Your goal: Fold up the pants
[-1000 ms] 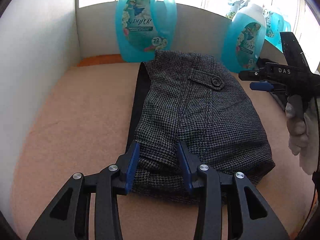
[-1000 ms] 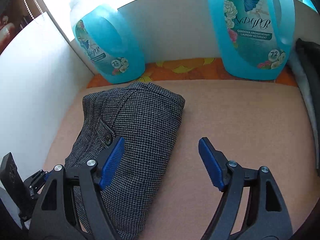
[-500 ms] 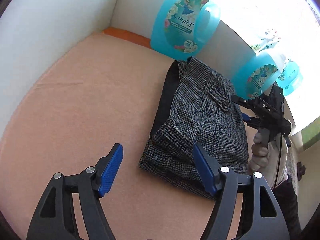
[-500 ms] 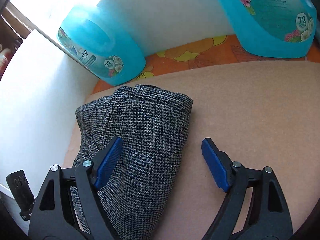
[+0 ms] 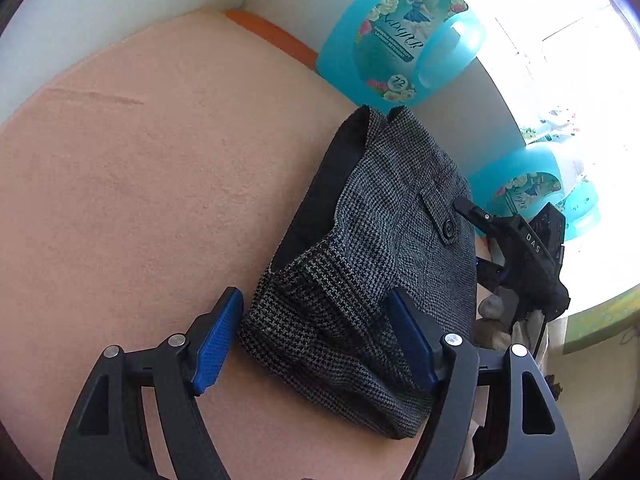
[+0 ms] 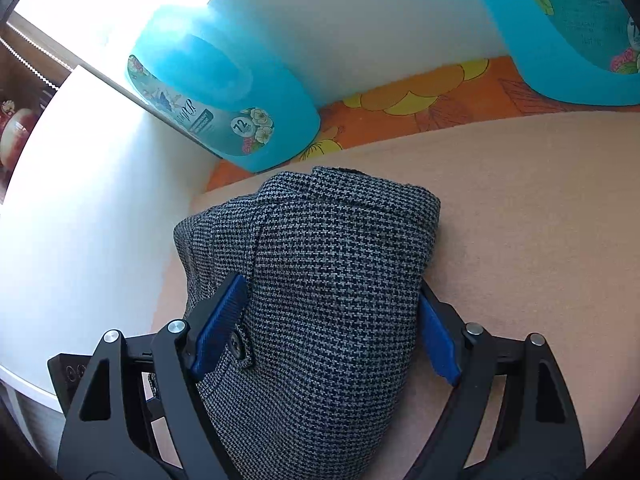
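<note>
Grey houndstooth pants (image 5: 376, 248) lie folded in a compact bundle on the peach cloth surface (image 5: 140, 184); a dark lining shows along their left edge. My left gripper (image 5: 316, 340) is open, its blue pads on either side of the bundle's near corner. My right gripper (image 6: 332, 328) is open and straddles the bundle (image 6: 320, 280) from the other side, pads (image 6: 220, 320) close to the fabric. The right gripper also shows in the left wrist view (image 5: 516, 248), at the bundle's right edge by the buttoned pocket.
Two blue detergent bottles (image 5: 396, 36) (image 5: 520, 188) stand against the white back wall, close to the pants' far end. A white side wall (image 6: 80, 200) borders the surface. An orange patterned strip (image 6: 420, 104) runs along the back.
My left gripper opened, released the pants' hem and drew back. My right gripper moved forward over the bundle and now straddles it.
</note>
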